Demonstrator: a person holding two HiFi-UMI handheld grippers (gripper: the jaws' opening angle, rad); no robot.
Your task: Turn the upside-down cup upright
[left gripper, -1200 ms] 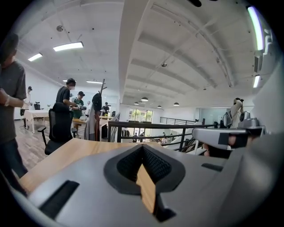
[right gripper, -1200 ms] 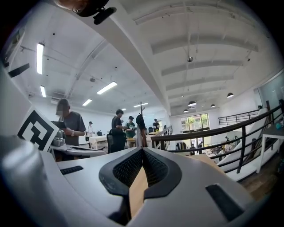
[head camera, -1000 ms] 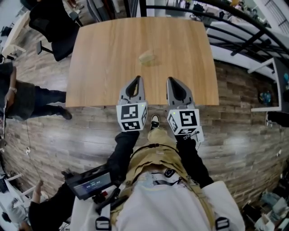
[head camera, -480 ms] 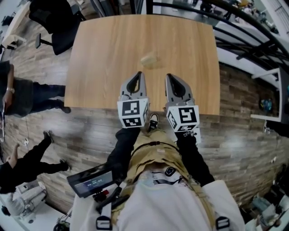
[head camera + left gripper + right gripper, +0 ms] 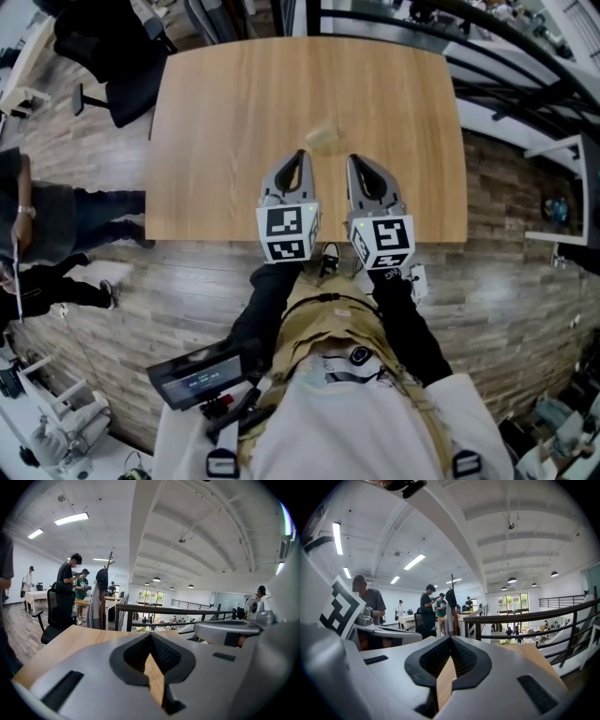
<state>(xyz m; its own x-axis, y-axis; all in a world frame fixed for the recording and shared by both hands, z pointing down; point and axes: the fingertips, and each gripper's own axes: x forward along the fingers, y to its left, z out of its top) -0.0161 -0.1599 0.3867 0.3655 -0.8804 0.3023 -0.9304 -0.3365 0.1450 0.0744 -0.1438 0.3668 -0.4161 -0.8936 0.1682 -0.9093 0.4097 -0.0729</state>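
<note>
A small pale tan cup point(image 5: 324, 139), blurred, stands on the wooden table point(image 5: 225, 112) near its middle. In the head view my left gripper point(image 5: 301, 154) and right gripper point(image 5: 353, 160) reach side by side over the table's near edge. Their tips lie just short of the cup, one on each side of it. Both are shut with nothing between the jaws. The left gripper point(image 5: 151, 635) in its own view and the right gripper point(image 5: 450, 639) in its own view show tips that meet, with only tabletop seen through the gap. The jaws hide the cup in both views.
A black office chair point(image 5: 98, 47) stands at the table's far left corner. People stand on the wooden floor at the left point(image 5: 37, 211). A black railing point(image 5: 506, 56) runs along the right. A black device point(image 5: 197, 380) hangs at the person's waist.
Both grippers have moved forward over the table's near edge and closer to the cup. A person at the lower left has moved away.
</note>
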